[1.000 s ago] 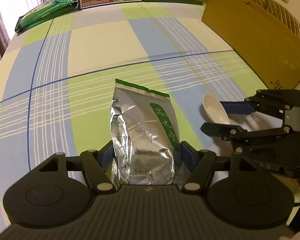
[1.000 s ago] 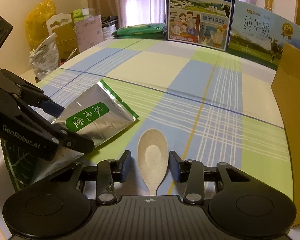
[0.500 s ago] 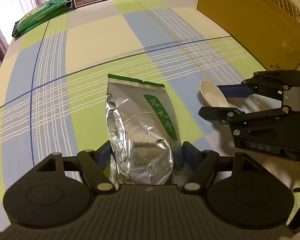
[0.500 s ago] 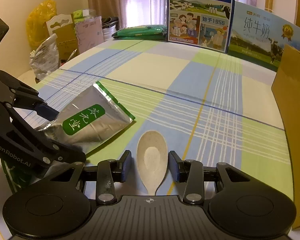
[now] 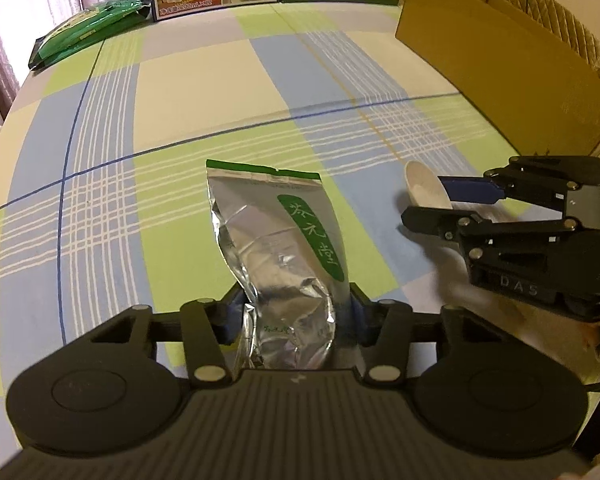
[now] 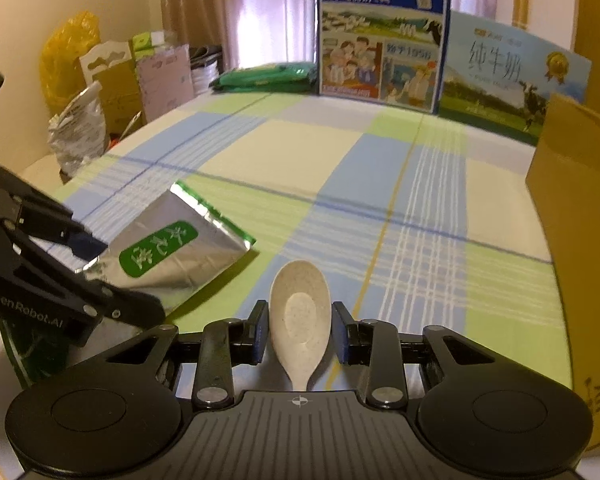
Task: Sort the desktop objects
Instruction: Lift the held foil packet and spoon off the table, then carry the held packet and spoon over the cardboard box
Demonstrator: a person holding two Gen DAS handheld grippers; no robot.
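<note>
A silver foil tea pouch (image 5: 284,248) with a green label sticks out forward from my left gripper (image 5: 294,316), which is shut on its crumpled lower end. In the right wrist view the pouch (image 6: 172,248) slants up off the cloth in the left gripper (image 6: 120,276). A speckled beige spoon (image 6: 300,316) lies bowl-forward between the fingers of my right gripper (image 6: 300,334), which press against its sides. From the left wrist view the spoon (image 5: 424,190) shows between the right gripper's (image 5: 426,200) blue pads, to the right of the pouch.
A checked blue, green and cream tablecloth (image 5: 220,92) covers the table. A large cardboard box (image 5: 500,60) stands along the right side. Milk cartons (image 6: 380,36) and a green packet (image 5: 92,28) sit at the far edge. Bags and boxes (image 6: 76,132) stand beyond the left edge.
My left gripper has squeezed tighter on the pouch, crumpling its lower end, and tipped it up. The right gripper's fingers have drawn in against the spoon.
</note>
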